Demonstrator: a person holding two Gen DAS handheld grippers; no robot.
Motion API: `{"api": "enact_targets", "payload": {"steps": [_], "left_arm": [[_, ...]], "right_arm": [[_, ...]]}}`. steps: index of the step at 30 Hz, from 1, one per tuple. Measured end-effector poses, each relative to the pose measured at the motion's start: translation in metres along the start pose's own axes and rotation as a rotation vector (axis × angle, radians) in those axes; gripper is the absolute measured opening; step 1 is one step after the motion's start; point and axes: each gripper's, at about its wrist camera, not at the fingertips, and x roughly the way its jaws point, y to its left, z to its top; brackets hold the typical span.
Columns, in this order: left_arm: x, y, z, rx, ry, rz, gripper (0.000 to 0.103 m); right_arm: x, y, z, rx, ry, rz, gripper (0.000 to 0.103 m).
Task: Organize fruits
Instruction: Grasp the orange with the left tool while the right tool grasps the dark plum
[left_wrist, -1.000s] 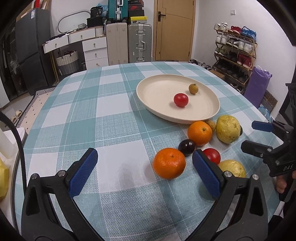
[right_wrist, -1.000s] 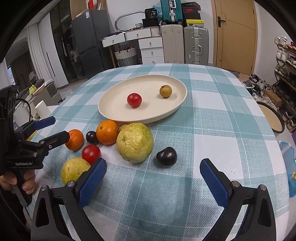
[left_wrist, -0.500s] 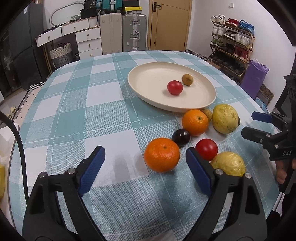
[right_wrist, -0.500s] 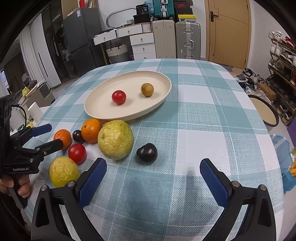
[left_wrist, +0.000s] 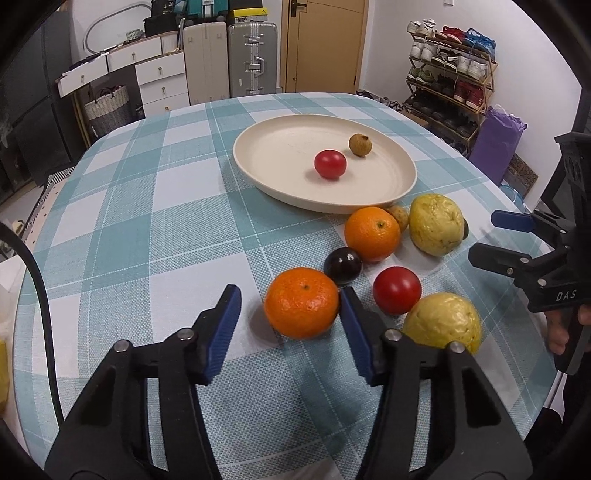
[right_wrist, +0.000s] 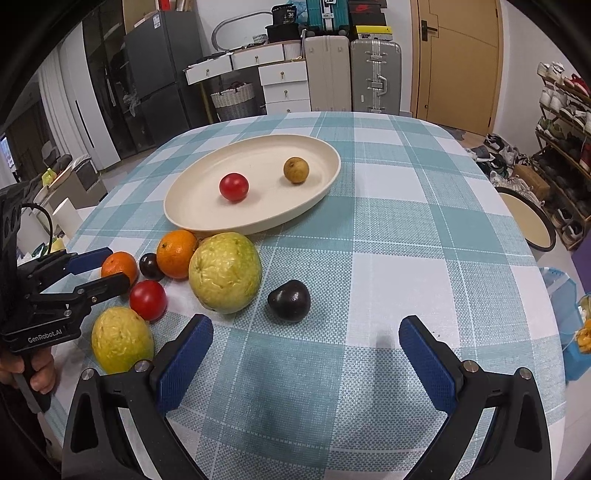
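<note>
Checked teal-and-white table (left_wrist: 110, 221) in a crowded room, with suitcases and drawers behind. Toward the middle of the table, a cream plate (left_wrist: 258, 184), already carrying a red tomato (left_wrist: 330, 164) and a small brown fruit (left_wrist: 360, 144), so very likely the collecting place for everything else. Between the plate's near rim and the near edge of the table, a loose cluster not yet sorted: a near orange (left_wrist: 301, 302), a dark plum (left_wrist: 342, 265) just behind it, a second orange (left_wrist: 372, 233) close to the plate rim, a large yellow-green fruit (left_wrist: 436, 224), a second tomato (left_wrist: 396, 290), and a yellow fruit (left_wrist: 441, 325) nearest the table edge. Off to the cluster's right, alone on the cloth, a dark pointed fruit (right_wrist: 289, 300). Left gripper (left_wrist: 288, 295) angled down around the near orange, jaws closing: right-hand pad at or against the peel, left-hand pad apart from it with cloth visible in the gap, so no real grip yet. Probably chosen first as the outermost piece, open on one side and reachable without shoving the rest, though with the plum and second tomato close enough to get nudged. Right gripper (right_wrist: 306, 326) over bare cloth by the near edge, fingers wide with nothing between them, the dark pointed fruit just ahead: seemingly kept clear of the left side's work, perhaps lined up for that fruit afterwards.
</note>
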Motion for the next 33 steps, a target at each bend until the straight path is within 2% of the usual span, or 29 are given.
{"api": "enact_targets", "payload": {"steps": [3,12,16,18,20,26,33], "left_arm": [[-0.001,-0.002,-0.001,0.003,0.000,-0.026,0.038],[-0.002,-0.001,-0.001,-0.004,-0.002,-0.045,0.038],[-0.003,0.000,-0.001,-0.006,-0.008,-0.048,0.038],[-0.004,0.000,-0.001,-0.007,-0.010,-0.049,0.038],[-0.004,0.000,-0.002,-0.007,-0.013,-0.048,0.038],[-0.004,0.000,-0.001,-0.008,-0.015,-0.048,0.038],[-0.005,0.000,-0.001,-0.008,-0.016,-0.046,0.038]], "right_arm": [[0.001,-0.001,0.000,0.003,0.004,-0.003,0.103],[0.004,-0.006,0.002,0.003,0.019,-0.027,0.102],[0.006,-0.006,0.005,-0.007,0.024,-0.011,0.078],[0.007,-0.005,0.005,-0.018,0.028,-0.013,0.075],[0.008,-0.005,0.005,-0.021,0.028,-0.004,0.068],[0.011,0.000,0.003,-0.047,0.035,0.000,0.055],[0.012,0.004,0.004,-0.069,0.033,-0.007,0.046]]}}
